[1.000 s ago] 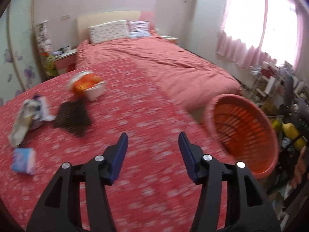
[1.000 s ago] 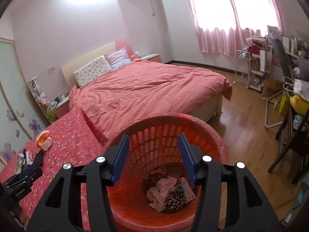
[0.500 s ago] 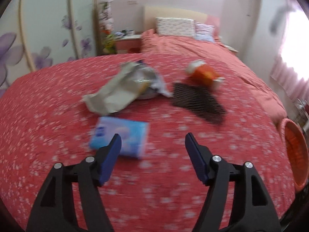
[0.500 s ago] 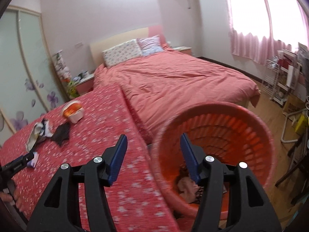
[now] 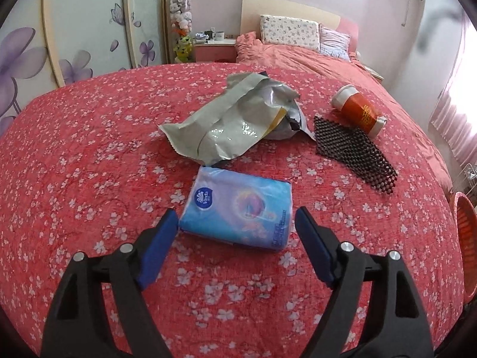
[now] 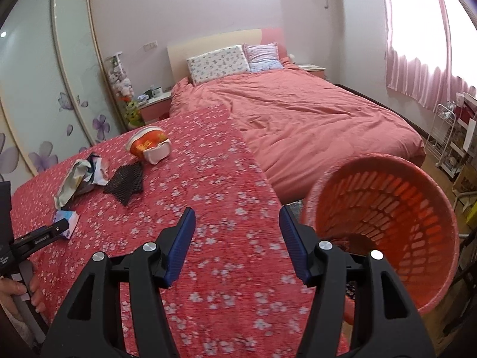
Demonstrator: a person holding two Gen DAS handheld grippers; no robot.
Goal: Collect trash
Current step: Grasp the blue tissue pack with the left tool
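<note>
Left wrist view: four pieces of trash are seen uncollected on the red floral surface [image 5: 89, 155]. A blue tissue pack [image 5: 238, 208] lies nearest, just ahead of the left hand-held gripper [image 5: 235, 226], whose jaws are opening; the pack sits partly between the blue pads [image 5: 158, 238] but no pressing is shown, so nothing is judged held. Beyond the pack a crumpled grey mailer bag [image 5: 229, 119] is spread, to its right a dark mesh sheet [image 5: 354, 149], and touching that sheet's far edge an orange cup [image 5: 357, 109] lying on its side. A sliver of the orange basket [image 5: 465, 226] is visible at the right edge, well apart from the trash. Right wrist view: the right hand-held gripper [image 6: 237, 238] is spread and empty above the surface near its edge, nothing between the pads. The orange basket [image 6: 387, 208] stands tilted just beside the surface edge, near the right jaw; a little dark content is glimpsed low inside, but what it is cannot be told. The same four items are seen far left on the surface, with the left hand-held gripper [image 6: 59, 226] at the tissue pack [image 6: 67, 219]. Progress is judged early to middle: all four visible items remain to be grasped and dropped in the basket, tissue pack likely first.
</note>
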